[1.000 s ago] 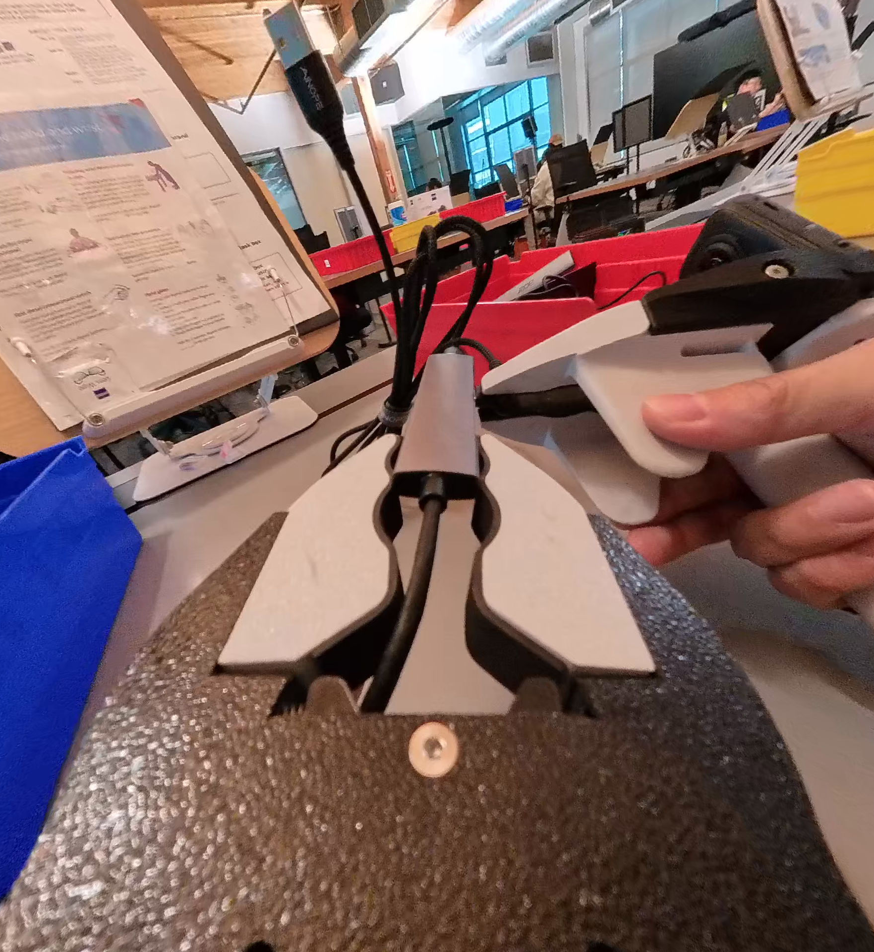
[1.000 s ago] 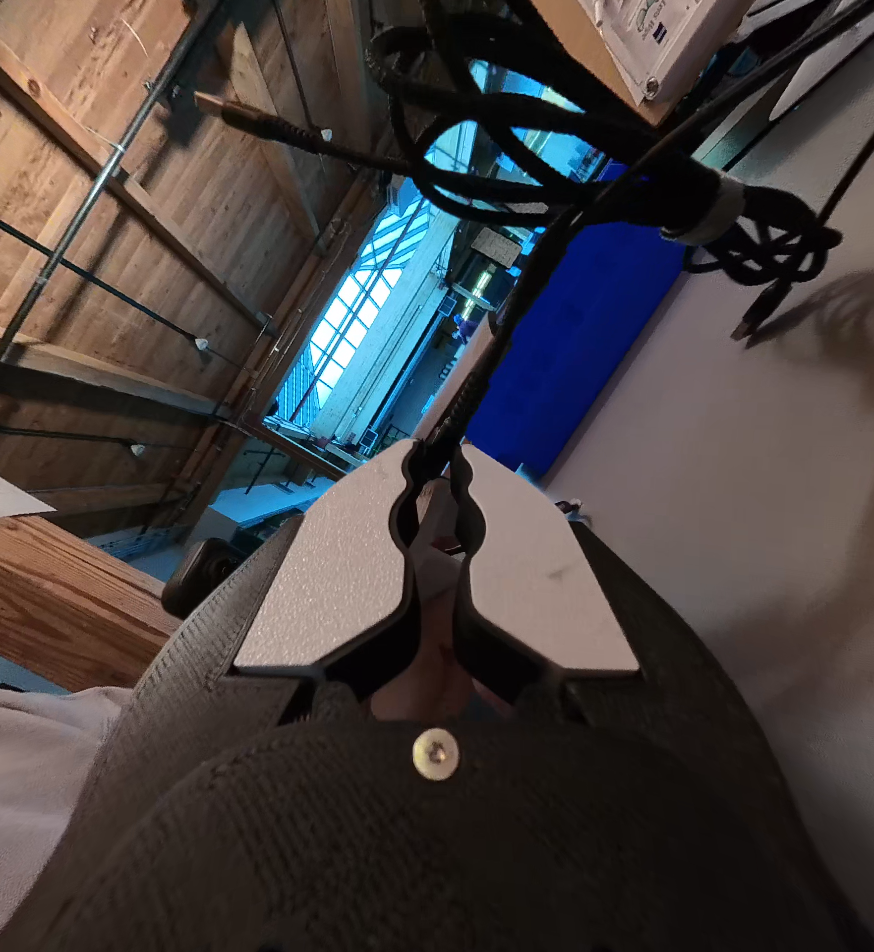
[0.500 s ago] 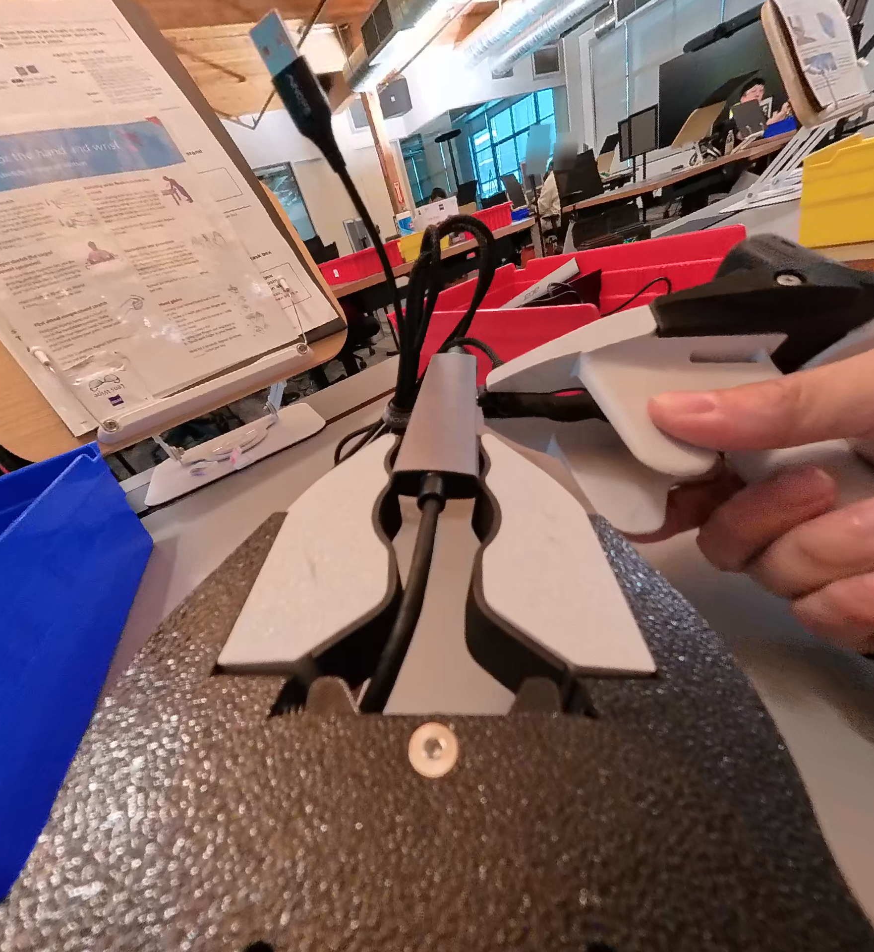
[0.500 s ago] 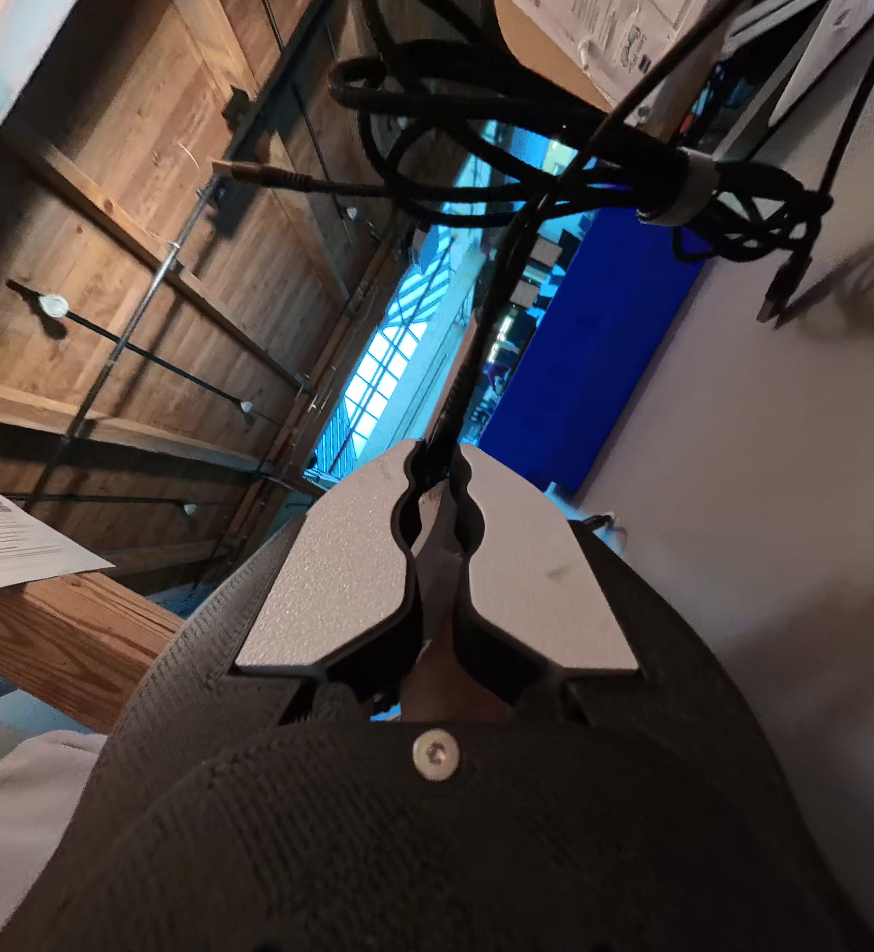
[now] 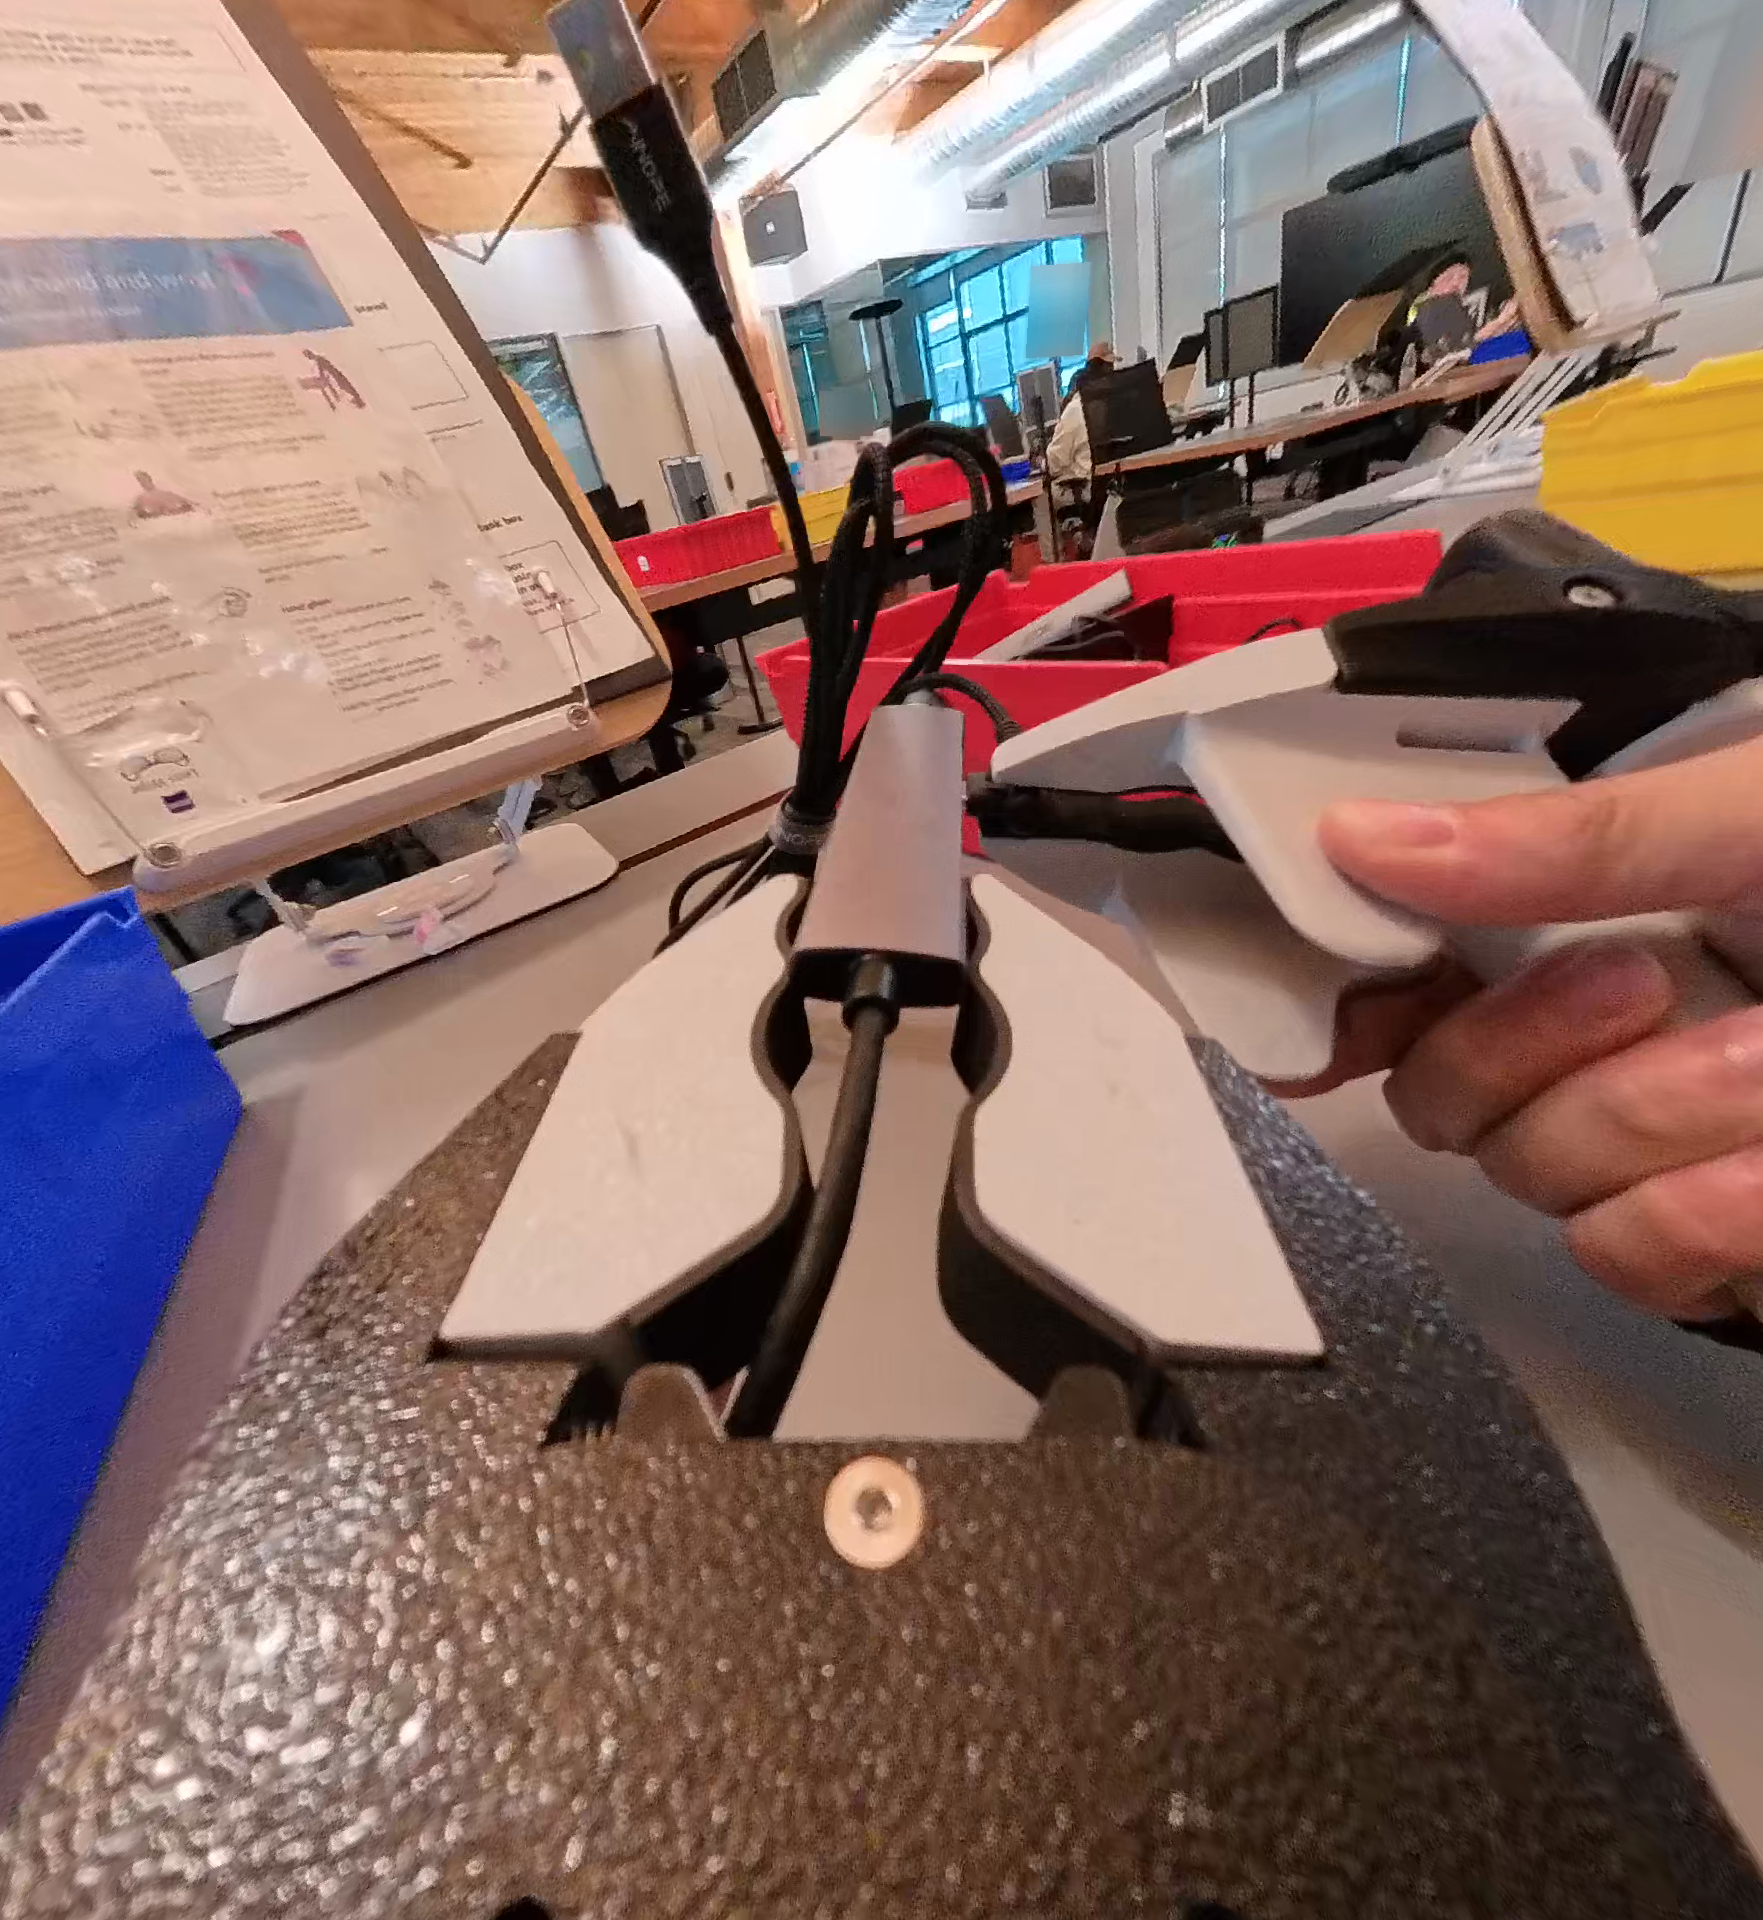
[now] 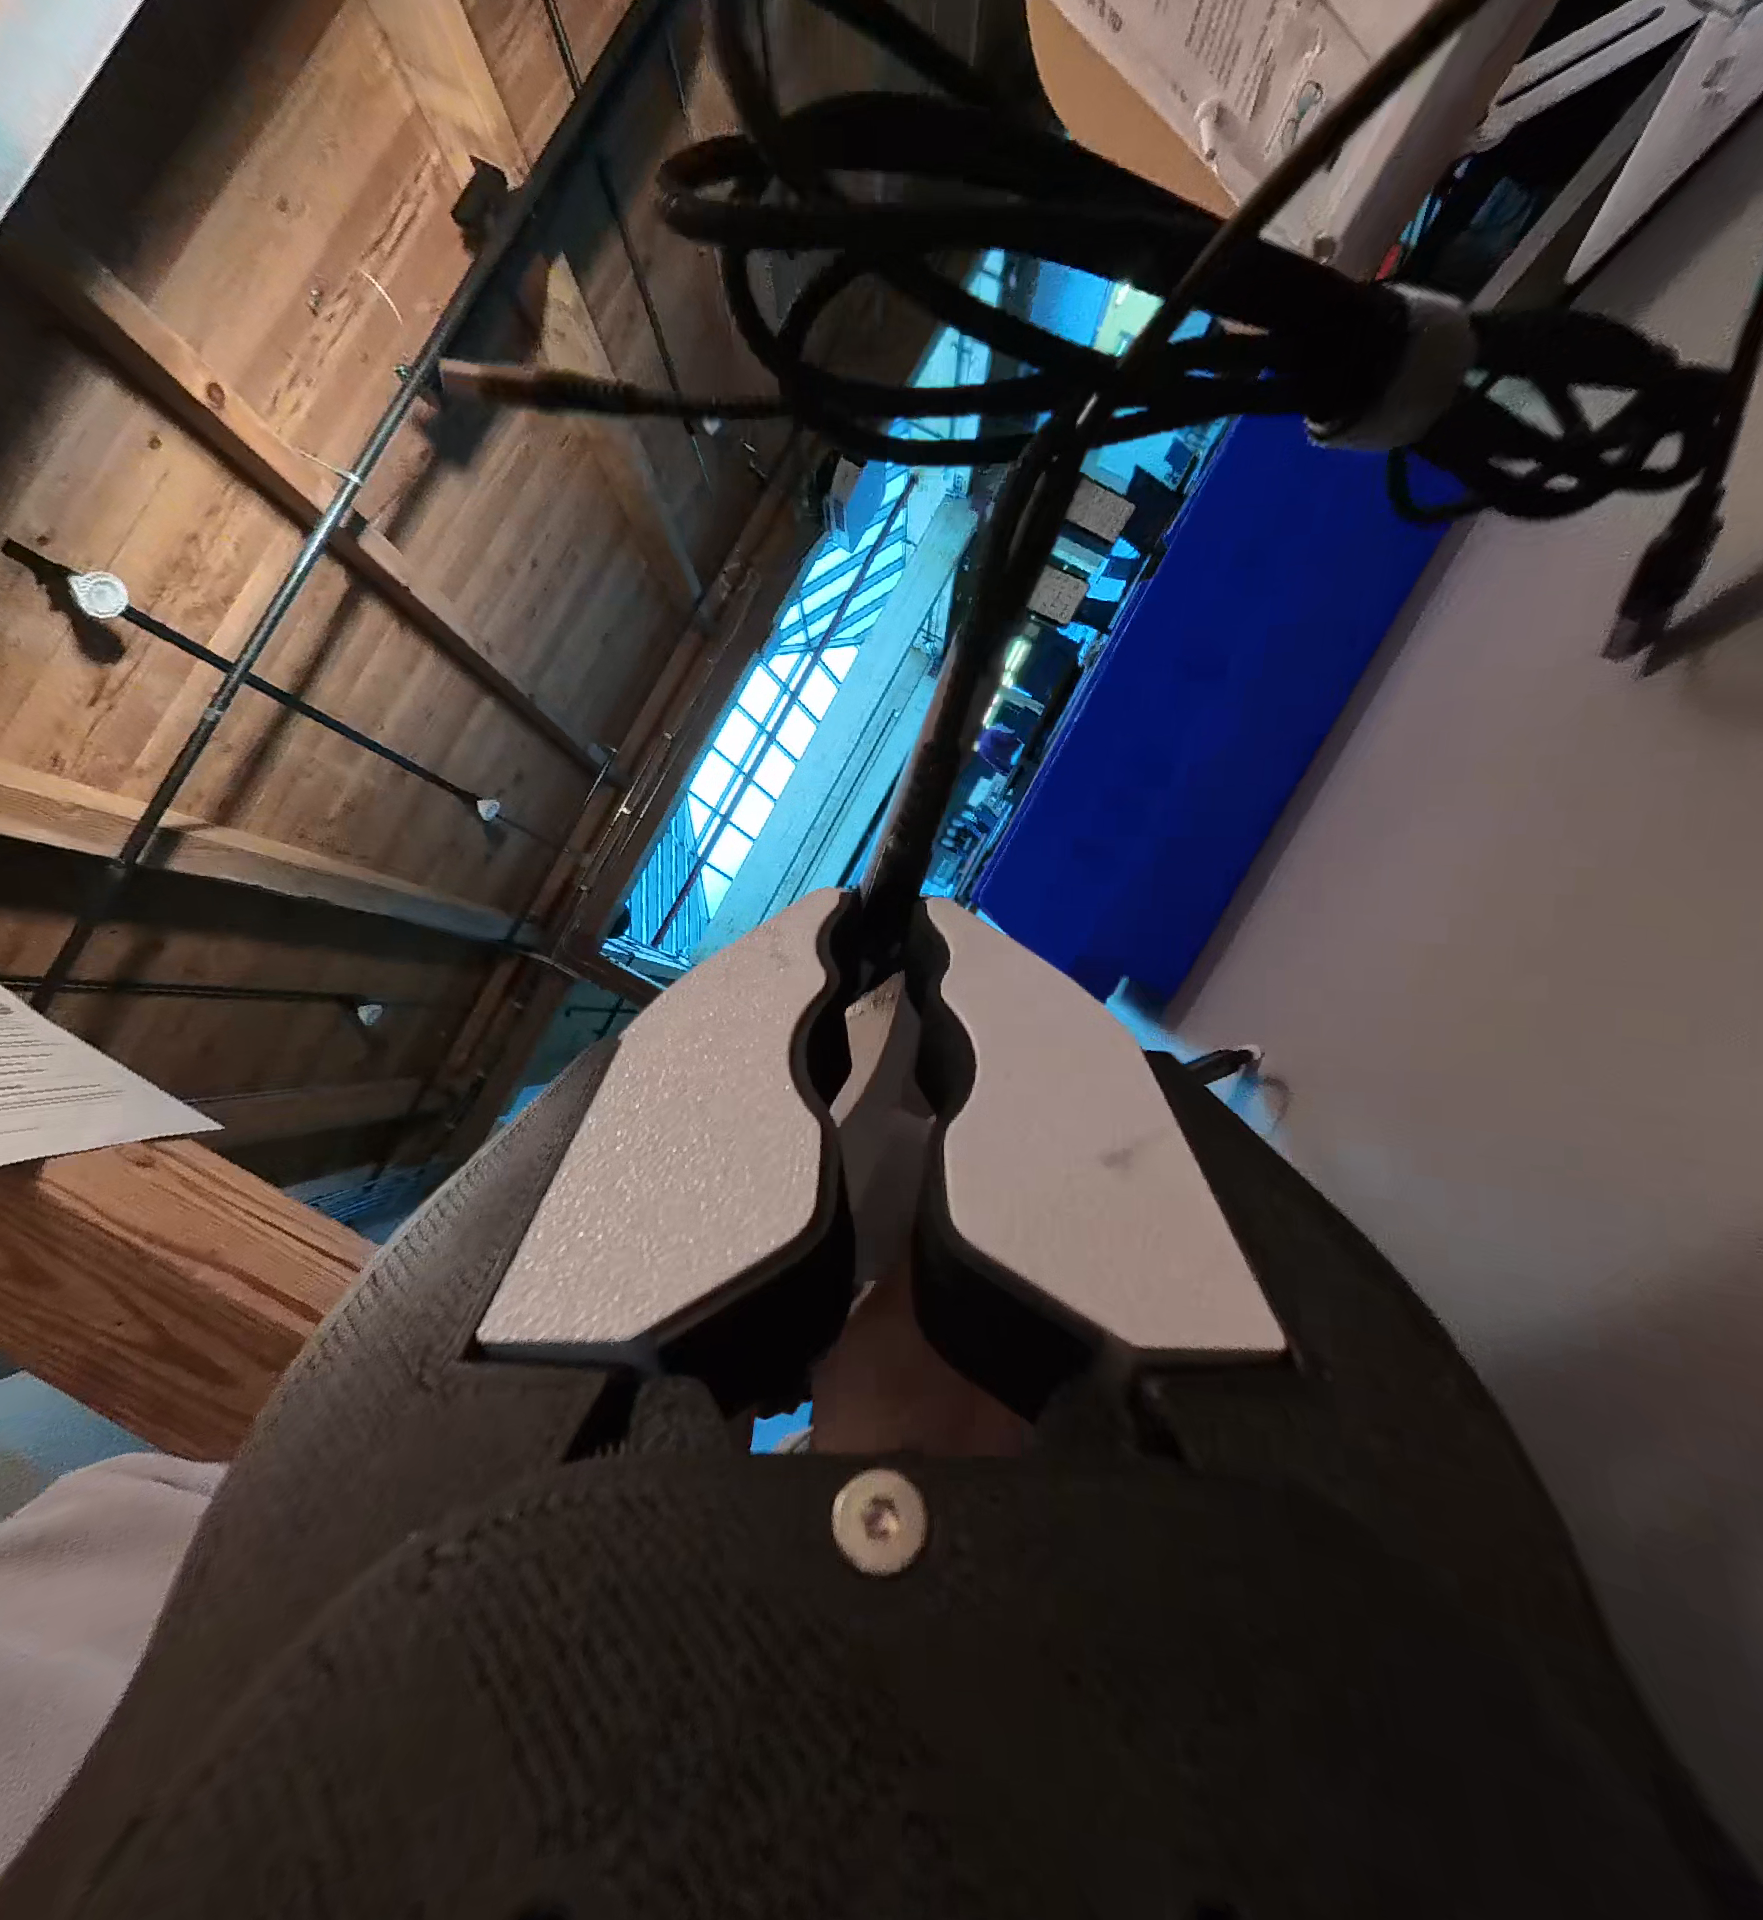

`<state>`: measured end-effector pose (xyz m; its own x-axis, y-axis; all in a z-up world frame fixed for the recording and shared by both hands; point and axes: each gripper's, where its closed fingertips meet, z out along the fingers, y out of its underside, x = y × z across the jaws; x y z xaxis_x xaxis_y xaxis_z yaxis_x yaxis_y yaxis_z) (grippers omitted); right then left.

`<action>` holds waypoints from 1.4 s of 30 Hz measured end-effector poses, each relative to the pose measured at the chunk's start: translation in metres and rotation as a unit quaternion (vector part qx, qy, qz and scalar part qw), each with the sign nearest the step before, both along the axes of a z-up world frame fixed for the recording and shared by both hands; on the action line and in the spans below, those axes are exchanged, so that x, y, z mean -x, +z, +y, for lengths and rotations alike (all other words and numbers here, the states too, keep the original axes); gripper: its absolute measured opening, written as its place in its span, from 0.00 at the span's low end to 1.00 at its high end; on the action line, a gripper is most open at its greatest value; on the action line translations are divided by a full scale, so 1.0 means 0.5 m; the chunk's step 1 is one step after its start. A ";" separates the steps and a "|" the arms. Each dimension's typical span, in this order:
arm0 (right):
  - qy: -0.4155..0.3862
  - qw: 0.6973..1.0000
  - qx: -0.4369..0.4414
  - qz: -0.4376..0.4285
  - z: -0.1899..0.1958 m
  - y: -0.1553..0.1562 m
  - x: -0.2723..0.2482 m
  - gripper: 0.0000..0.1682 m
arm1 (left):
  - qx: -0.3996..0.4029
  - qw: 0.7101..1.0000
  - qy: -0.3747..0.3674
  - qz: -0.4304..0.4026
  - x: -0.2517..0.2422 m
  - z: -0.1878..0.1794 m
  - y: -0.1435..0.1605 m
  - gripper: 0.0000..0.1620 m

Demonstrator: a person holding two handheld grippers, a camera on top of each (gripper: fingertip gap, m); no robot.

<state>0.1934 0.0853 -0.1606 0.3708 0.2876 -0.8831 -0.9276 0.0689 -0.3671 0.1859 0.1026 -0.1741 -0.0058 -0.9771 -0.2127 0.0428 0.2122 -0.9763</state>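
Grey adapter [image 5: 892,831] clamped between left gripper [image 5: 877,914] fingers; right gripper [image 6: 882,935] pinching black cable [image 6: 934,758].

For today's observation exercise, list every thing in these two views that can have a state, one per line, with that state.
left claw: shut on grey adapter
grey adapter: clamped, held off the table, its cable trailing back between the fingers
right claw: shut on black braided cable
black braided cable: gripped, plugged in at the adapter's far end
cable bundle: coiled, strapped, hanging
USB plug: unplugged, pointing up
blue bin: open-topped
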 end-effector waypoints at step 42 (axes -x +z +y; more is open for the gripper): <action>-0.042 0.999 0.018 0.006 0.010 -0.002 -0.003 0.05 | 0.013 1.000 0.007 0.005 0.003 0.013 0.003 0.15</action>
